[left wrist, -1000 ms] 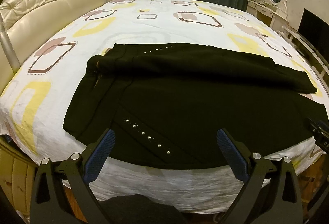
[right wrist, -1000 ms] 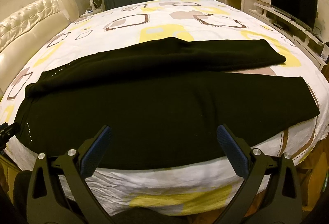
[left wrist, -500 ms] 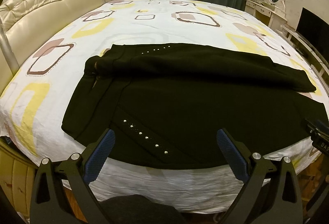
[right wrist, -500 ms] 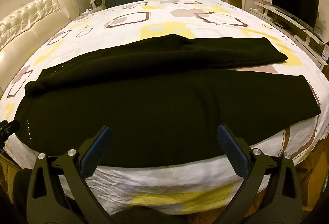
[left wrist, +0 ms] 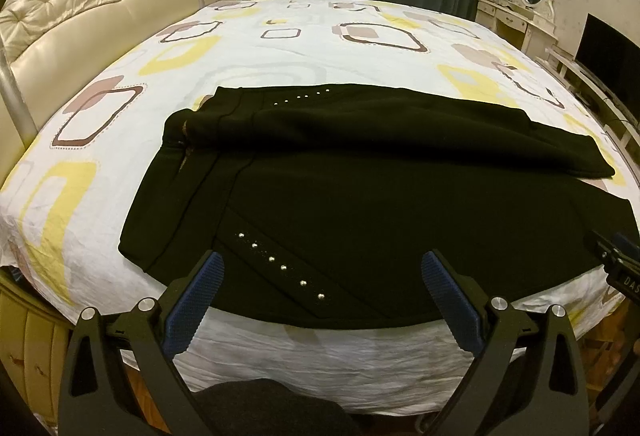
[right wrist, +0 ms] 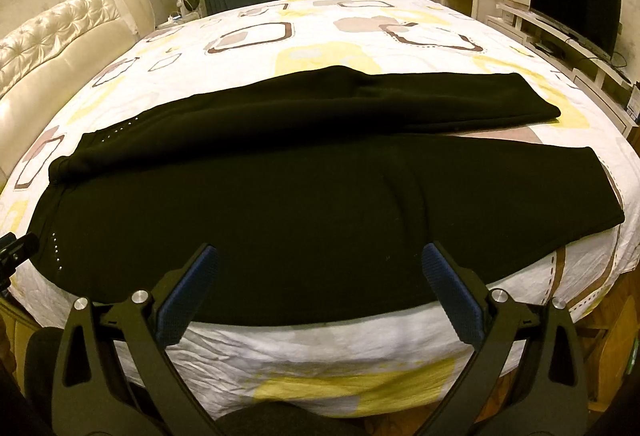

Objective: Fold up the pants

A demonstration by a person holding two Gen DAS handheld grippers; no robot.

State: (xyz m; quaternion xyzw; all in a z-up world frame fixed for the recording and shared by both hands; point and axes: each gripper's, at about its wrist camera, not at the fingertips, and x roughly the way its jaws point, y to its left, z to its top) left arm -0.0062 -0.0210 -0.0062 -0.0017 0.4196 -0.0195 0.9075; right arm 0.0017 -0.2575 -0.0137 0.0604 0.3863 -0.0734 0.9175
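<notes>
Two grippers, our left gripper (left wrist: 320,290) and right gripper (right wrist: 320,286), hover wide open and empty just short of the black pants (right wrist: 280,203). The pants lie spread across the bed (left wrist: 320,47), legs apart; folding looks barely begun.

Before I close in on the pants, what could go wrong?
The near edge of the pants runs close to the bed's front edge, so a pull toward you could drag them off. Both the left hand-held gripper and right hand-held gripper could pinch the sheet along with the cloth.
</notes>
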